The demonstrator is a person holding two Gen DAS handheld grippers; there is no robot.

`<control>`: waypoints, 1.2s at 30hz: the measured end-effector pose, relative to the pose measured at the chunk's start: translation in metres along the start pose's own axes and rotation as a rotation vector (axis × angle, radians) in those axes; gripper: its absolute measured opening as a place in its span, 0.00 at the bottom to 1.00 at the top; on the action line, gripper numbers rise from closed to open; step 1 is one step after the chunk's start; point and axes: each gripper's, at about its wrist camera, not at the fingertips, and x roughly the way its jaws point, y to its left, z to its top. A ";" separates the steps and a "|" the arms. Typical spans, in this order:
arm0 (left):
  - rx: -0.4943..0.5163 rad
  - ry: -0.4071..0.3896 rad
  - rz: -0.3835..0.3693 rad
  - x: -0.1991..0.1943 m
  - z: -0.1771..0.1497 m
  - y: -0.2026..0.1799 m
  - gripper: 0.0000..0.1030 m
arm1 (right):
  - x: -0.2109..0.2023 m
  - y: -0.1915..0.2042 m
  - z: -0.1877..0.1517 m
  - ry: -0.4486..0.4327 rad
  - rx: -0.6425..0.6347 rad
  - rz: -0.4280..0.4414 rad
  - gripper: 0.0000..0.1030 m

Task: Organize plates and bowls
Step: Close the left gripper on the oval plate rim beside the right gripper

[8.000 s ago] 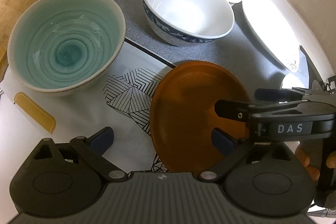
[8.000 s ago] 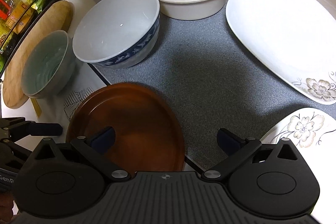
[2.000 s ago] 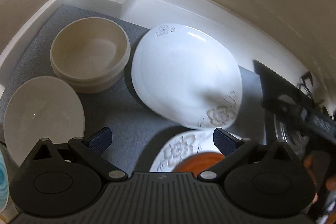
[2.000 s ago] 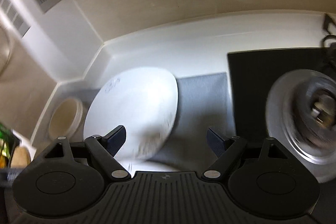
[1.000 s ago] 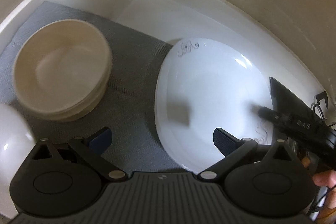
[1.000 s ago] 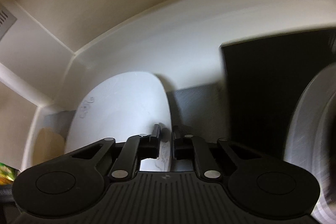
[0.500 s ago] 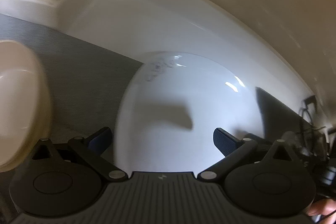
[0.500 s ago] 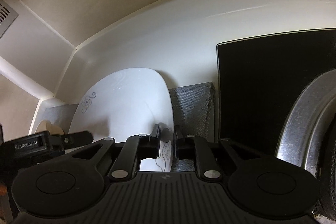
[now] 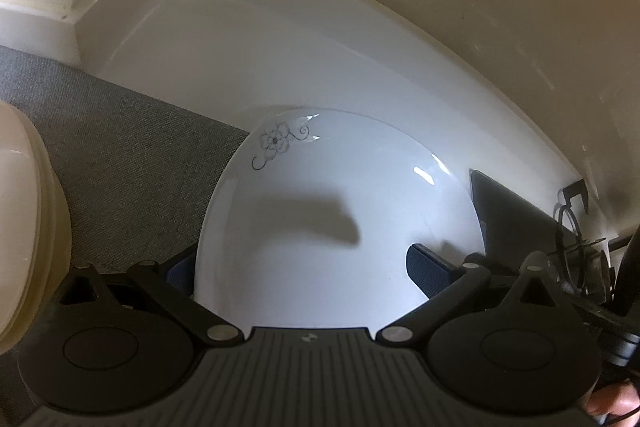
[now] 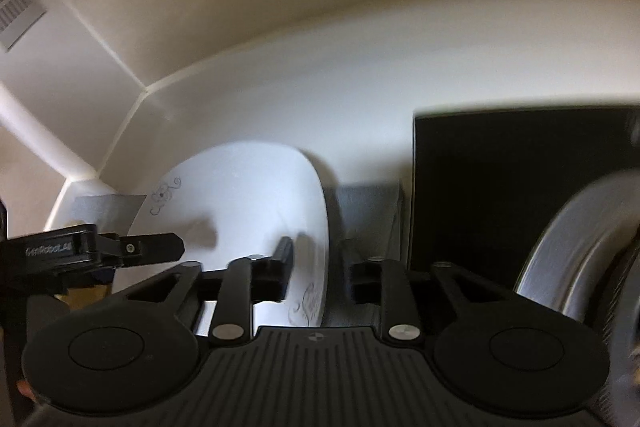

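Observation:
A large white oval plate (image 9: pixel 320 195) with a small flower motif fills the middle of the left wrist view. It lies between the wide-apart fingers of my left gripper (image 9: pixel 302 269), which is open, and its left edge covers my left finger. In the right wrist view the plate (image 10: pixel 240 195) looks tilted, its right rim raised over the grey mat (image 10: pixel 368 203). That rim stands between the jaws of my right gripper (image 10: pixel 320 273); they are opening, with gaps on both sides of the rim. The left gripper (image 10: pixel 152 249) reaches over the plate from the left.
Stacked cream bowls (image 9: pixel 20 211) sit on the grey mat (image 9: pixel 120 167) at the left. A black cooktop (image 10: pixel 500 187) with a steel pot (image 10: pixel 580 247) borders the plate on the right. A white ledge and wall close off the back. A person's fingertip (image 9: pixel 612 403) shows at bottom right.
The right jaws, pinched on the plate's rim half a second ago, have parted. The left gripper has come closer over the plate, whose left edge now hides its left finger.

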 end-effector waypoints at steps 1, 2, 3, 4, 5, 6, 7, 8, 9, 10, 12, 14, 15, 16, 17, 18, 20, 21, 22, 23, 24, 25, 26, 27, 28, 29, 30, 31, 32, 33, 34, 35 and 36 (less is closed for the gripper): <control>0.010 -0.002 0.006 0.000 0.000 -0.001 1.00 | -0.001 0.002 0.001 -0.003 -0.020 0.004 0.35; 0.019 -0.004 0.012 -0.001 -0.001 -0.001 1.00 | 0.000 0.003 0.001 0.002 -0.027 0.011 0.35; 0.032 -0.005 0.019 -0.003 -0.004 0.000 1.00 | 0.001 0.003 0.001 0.011 -0.025 0.014 0.35; 0.045 -0.004 0.026 -0.003 -0.005 -0.001 1.00 | 0.004 0.003 0.001 0.021 -0.019 0.010 0.35; 0.059 -0.002 0.031 -0.003 -0.005 -0.001 1.00 | 0.007 0.003 0.000 0.030 -0.012 0.006 0.35; 0.069 0.001 0.033 -0.002 -0.004 -0.001 1.00 | 0.009 0.002 -0.001 0.037 -0.004 0.009 0.35; 0.078 0.005 0.033 -0.002 -0.004 -0.001 0.99 | 0.011 0.001 -0.002 0.046 0.008 0.016 0.35; 0.081 0.010 0.031 -0.001 -0.005 -0.004 0.99 | 0.014 0.001 -0.004 0.055 0.018 0.027 0.35; 0.081 0.019 0.021 -0.001 -0.003 -0.002 0.99 | 0.015 0.000 -0.006 0.068 0.027 0.043 0.36; 0.073 0.025 0.019 -0.002 0.001 0.002 0.97 | 0.016 0.001 -0.007 0.070 0.025 0.051 0.37; 0.042 0.022 0.035 -0.003 0.004 0.005 0.83 | 0.015 0.002 -0.008 0.070 0.015 0.044 0.35; 0.023 0.019 0.048 -0.012 0.006 0.010 0.70 | 0.016 0.000 -0.006 0.070 0.043 0.032 0.28; 0.016 0.017 0.056 -0.013 0.008 0.014 0.59 | 0.015 -0.001 -0.005 0.068 0.048 0.018 0.21; 0.014 0.020 0.064 -0.014 0.008 0.016 0.55 | 0.015 -0.002 -0.005 0.065 0.048 0.013 0.21; 0.020 0.020 0.077 -0.015 0.008 0.018 0.46 | 0.014 -0.001 -0.005 0.062 0.045 0.006 0.21; 0.031 0.017 0.097 -0.016 0.007 0.018 0.40 | 0.013 0.000 -0.005 0.059 0.036 -0.005 0.22; 0.046 0.011 0.115 -0.019 0.005 0.018 0.37 | 0.011 0.007 -0.006 0.046 -0.001 -0.028 0.22; 0.042 0.008 0.110 -0.021 0.004 0.019 0.37 | 0.010 0.009 -0.006 0.040 -0.011 -0.034 0.22; 0.037 0.007 0.101 -0.022 0.004 0.021 0.37 | 0.008 0.010 -0.005 0.035 -0.018 -0.038 0.22; 0.033 0.005 0.092 -0.024 0.003 0.023 0.35 | 0.005 0.011 -0.005 0.029 -0.025 -0.041 0.21; 0.029 0.003 0.079 -0.027 0.003 0.025 0.34 | 0.003 0.011 -0.004 0.024 -0.030 -0.043 0.21; 0.023 0.002 0.066 -0.029 0.003 0.027 0.34 | -0.001 0.009 -0.003 0.021 -0.035 -0.043 0.21; 0.019 0.000 0.056 -0.031 0.003 0.028 0.34 | -0.004 0.007 -0.003 0.019 -0.036 -0.042 0.21; 0.019 -0.004 0.050 -0.033 0.003 0.029 0.34 | -0.006 0.007 -0.002 0.019 -0.036 -0.042 0.21; 0.021 -0.009 0.047 -0.036 0.003 0.030 0.34 | -0.007 0.009 -0.003 0.018 -0.036 -0.041 0.21; 0.024 -0.012 0.046 -0.037 0.003 0.031 0.34 | -0.009 0.009 -0.004 0.017 -0.035 -0.039 0.21; 0.028 -0.014 0.043 -0.044 0.001 0.031 0.34 | -0.011 0.009 -0.004 0.016 -0.034 -0.039 0.21; 0.029 -0.016 0.039 -0.046 0.001 0.031 0.34 | -0.011 0.010 -0.004 0.014 -0.033 -0.040 0.21; 0.029 -0.016 0.036 -0.045 0.003 0.032 0.34 | -0.012 0.012 -0.003 0.012 -0.033 -0.040 0.21; 0.028 -0.016 0.031 -0.048 0.003 0.033 0.34 | -0.015 0.012 -0.003 0.011 -0.034 -0.040 0.21; 0.030 -0.017 0.027 -0.050 0.002 0.033 0.34 | -0.016 0.013 -0.004 0.009 -0.035 -0.041 0.21; 0.031 -0.019 0.024 -0.050 0.004 0.037 0.34 | -0.019 0.014 -0.004 0.007 -0.034 -0.041 0.21; 0.035 -0.022 0.022 -0.053 0.003 0.038 0.34 | -0.021 0.014 -0.003 0.006 -0.033 -0.041 0.21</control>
